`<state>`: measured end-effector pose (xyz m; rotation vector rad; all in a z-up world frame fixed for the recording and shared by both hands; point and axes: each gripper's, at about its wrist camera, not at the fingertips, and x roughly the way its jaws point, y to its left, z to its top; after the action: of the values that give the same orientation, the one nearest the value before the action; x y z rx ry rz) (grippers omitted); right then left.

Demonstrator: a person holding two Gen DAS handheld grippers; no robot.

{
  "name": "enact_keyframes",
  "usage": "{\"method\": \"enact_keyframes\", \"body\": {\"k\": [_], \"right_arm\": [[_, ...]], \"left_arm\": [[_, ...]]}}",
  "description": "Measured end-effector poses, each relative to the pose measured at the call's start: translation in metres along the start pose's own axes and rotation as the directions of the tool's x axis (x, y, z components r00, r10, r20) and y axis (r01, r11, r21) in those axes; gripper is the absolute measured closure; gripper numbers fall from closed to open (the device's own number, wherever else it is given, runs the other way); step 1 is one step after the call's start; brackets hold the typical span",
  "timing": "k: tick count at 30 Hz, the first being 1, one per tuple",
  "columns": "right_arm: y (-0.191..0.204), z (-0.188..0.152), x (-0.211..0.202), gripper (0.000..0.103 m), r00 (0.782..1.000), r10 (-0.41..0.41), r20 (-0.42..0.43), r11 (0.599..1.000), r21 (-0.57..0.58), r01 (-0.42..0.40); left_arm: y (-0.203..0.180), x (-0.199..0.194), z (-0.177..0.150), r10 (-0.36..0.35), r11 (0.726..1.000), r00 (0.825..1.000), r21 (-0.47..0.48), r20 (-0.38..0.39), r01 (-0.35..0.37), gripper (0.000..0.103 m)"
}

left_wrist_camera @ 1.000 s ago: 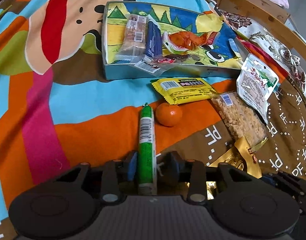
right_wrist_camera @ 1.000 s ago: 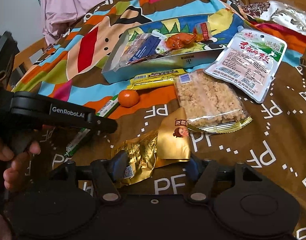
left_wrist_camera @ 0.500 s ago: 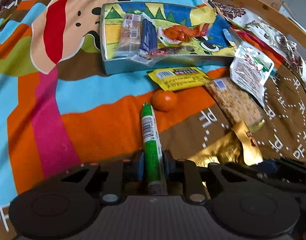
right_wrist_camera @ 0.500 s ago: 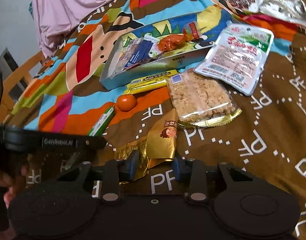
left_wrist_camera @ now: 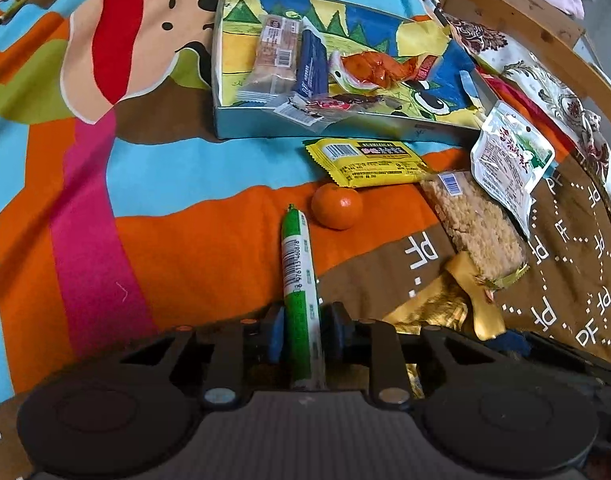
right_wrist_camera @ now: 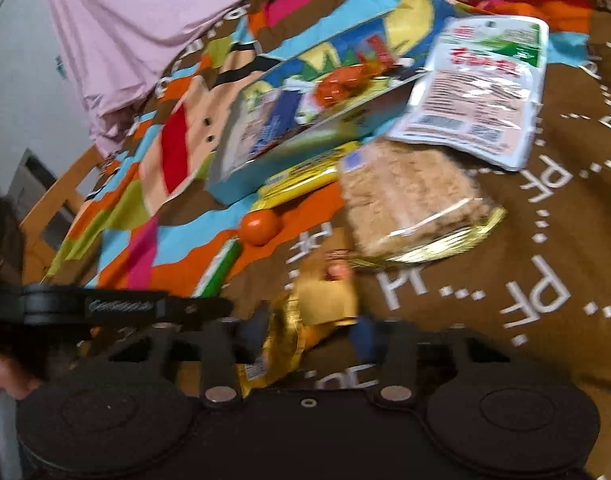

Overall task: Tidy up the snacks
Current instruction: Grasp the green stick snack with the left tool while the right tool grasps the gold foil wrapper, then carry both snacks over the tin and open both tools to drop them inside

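Note:
My left gripper (left_wrist_camera: 303, 332) is shut on a green sausage stick (left_wrist_camera: 299, 276) that points toward a small orange (left_wrist_camera: 337, 205). My right gripper (right_wrist_camera: 305, 334) is shut on a crumpled gold snack packet (right_wrist_camera: 325, 300), seen too in the left wrist view (left_wrist_camera: 445, 304). A shallow tin tray (left_wrist_camera: 265, 126) with a cartoon lining holds several wrapped snacks. In front of it lie a yellow wrapped bar (left_wrist_camera: 369, 160), a clear bag of puffed rice cake (left_wrist_camera: 473, 220) and a white pouch (left_wrist_camera: 509, 160). The right wrist view is blurred.
Everything lies on a colourful patterned bedspread (left_wrist_camera: 145, 208). A wooden bed rail (left_wrist_camera: 517, 12) runs along the far right. A pink sheet (right_wrist_camera: 145, 20) hangs at the back in the right wrist view. The left gripper's body (right_wrist_camera: 105, 306) sits at that view's left.
My left gripper closed on the green stick. My right gripper closed on the gold packet and is lifting it; the right view has tilted and blurred.

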<state>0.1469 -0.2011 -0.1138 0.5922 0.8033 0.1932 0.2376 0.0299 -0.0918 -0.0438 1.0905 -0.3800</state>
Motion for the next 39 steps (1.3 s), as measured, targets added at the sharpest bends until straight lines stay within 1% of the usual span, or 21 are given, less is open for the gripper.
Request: {"method": "enact_keyframes", "body": {"k": [1,3,6,7,8,9,11,14,19,22,26,29,32,36,39], "right_arm": [[-0.002,0.001,-0.001,0.068,1.000,0.010,0.001,1.000,0.019,-0.010],[-0.001,0.002,-0.004,0.077,1.000,0.024,0.015,1.000,0.019,-0.024],[-0.001,0.006,-0.003,0.079,0.997,0.073,0.017,0.997,0.033,-0.073],[-0.002,0.007,0.001,0.079,0.995,0.098,-0.003,0.994,0.046,-0.098],[-0.004,0.009,0.008,0.076,0.993,0.117,-0.031,0.992,0.059,-0.115],[-0.004,0.010,0.012,0.074,0.992,0.124,-0.039,0.991,0.063,-0.121],[-0.004,0.012,0.018,0.074,0.992,0.122,-0.036,0.992,0.046,-0.121],[0.000,0.014,0.021,0.081,0.993,0.112,-0.031,0.994,0.022,-0.112],[0.010,0.010,0.016,0.083,0.997,0.083,-0.010,0.995,-0.059,-0.083],[0.015,0.010,0.009,0.084,0.997,0.079,0.023,0.993,-0.090,-0.076],[0.023,0.009,-0.001,0.084,0.996,0.064,0.064,0.988,-0.144,-0.054],[0.027,0.008,-0.005,0.084,0.995,0.059,0.080,0.985,-0.166,-0.045],[0.030,0.009,-0.012,0.084,0.993,0.057,0.106,0.982,-0.184,-0.037],[0.032,0.013,-0.020,0.084,0.989,0.067,0.135,0.981,-0.191,-0.040],[0.032,0.016,-0.024,0.084,0.985,0.062,0.158,0.981,-0.193,-0.031]], "left_arm": [[-0.001,-0.001,-0.001,0.006,1.000,1.000,0.003,0.004,-0.006,0.082],[-0.003,-0.004,-0.004,0.014,1.000,1.000,0.011,0.005,-0.015,0.083],[-0.005,-0.010,-0.007,0.013,1.000,1.000,0.018,0.003,-0.013,0.083],[-0.006,-0.011,-0.008,0.011,1.000,1.000,0.018,0.004,-0.011,0.083],[-0.006,-0.011,-0.008,0.009,1.000,1.000,0.016,0.003,-0.009,0.083],[-0.005,-0.010,-0.008,0.006,1.000,1.000,0.013,0.001,-0.006,0.083],[-0.004,-0.008,-0.006,0.000,1.000,1.000,0.004,-0.003,0.000,0.083],[-0.003,-0.006,-0.006,-0.005,1.000,1.000,0.001,-0.006,0.005,0.083],[-0.002,-0.008,-0.006,-0.006,1.000,1.000,-0.017,-0.001,0.006,0.084],[-0.003,-0.012,-0.006,-0.005,1.000,1.000,-0.026,0.010,0.005,0.084],[-0.002,-0.022,-0.008,-0.010,0.999,0.999,-0.044,0.039,0.011,0.084],[0.000,-0.029,-0.008,-0.023,0.997,0.998,-0.066,0.060,0.027,0.084],[0.000,-0.037,-0.008,-0.032,0.996,0.995,-0.077,0.096,0.040,0.084],[-0.003,-0.048,-0.005,-0.034,0.997,0.985,-0.067,0.168,0.046,0.084],[-0.002,-0.055,-0.002,-0.050,0.994,0.972,-0.084,0.230,0.071,0.084]]}}
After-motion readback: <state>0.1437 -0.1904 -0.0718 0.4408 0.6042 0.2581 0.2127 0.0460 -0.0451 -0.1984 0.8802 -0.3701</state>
